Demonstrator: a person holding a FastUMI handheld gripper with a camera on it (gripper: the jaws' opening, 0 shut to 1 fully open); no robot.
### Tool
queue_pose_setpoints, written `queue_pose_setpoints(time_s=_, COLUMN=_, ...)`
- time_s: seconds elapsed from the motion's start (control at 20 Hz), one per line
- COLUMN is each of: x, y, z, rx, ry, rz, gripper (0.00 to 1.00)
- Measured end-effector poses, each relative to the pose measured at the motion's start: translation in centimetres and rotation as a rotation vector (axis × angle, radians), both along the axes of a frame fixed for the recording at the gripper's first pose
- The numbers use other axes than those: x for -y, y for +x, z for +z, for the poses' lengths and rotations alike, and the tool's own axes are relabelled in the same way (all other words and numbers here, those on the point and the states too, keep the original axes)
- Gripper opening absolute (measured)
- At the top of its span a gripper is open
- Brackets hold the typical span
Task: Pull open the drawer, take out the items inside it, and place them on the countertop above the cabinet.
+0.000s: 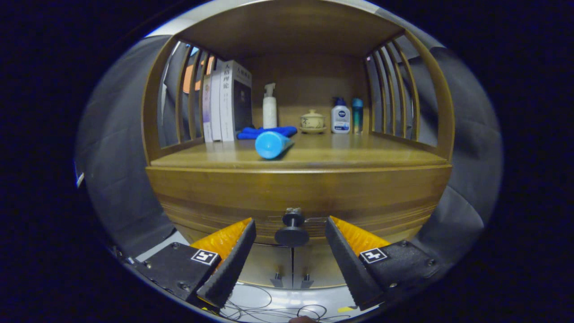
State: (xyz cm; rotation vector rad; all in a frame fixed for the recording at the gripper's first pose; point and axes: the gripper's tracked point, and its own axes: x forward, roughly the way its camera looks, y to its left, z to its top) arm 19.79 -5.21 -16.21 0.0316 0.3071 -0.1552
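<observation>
Gripper open, knob between its fingers, drawer closed; closing off-centre risks slipping off the small knob.

- A staged home corner set up inside a recording booth, not a lived-in room.
- A brown wooden cabinet with slatted sides and a glossy countertop looks like household furniture.
- On it stand upright books with pale spines, a white pump bottle, a small lidded ceramic pot on a saucer, a white lotion bottle with a blue cap and a folded blue cloth: ordinary domestic things.
- Dark cloth hanging around the cabinet and loose black cables on the pale floor show the booth.
</observation>
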Motion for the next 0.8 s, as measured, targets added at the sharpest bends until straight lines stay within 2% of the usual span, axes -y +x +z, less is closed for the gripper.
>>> queue_pose_setpoints(time_s=0.25, x=-0.7, y=-5.8, z=4.2, rx=0.068, ry=0.073, rz=0.063, gripper=1.0)
queue_pose_setpoints(time_s=0.4, x=0.2, y=-9.7, z=8.7, rx=0.167, ry=0.098, rz=0.071, gripper=1.0)
queue_pose_setpoints(time_s=0.55, x=2.0, y=-13.3, z=11.8, rx=0.246, ry=0.038, rz=0.059, gripper=1.0)
queue_pose_setpoints(time_s=0.8, x=2.7, y=-18.6, z=15.0, rx=0.296, ry=-0.061, rz=0.043, gripper=1.0)
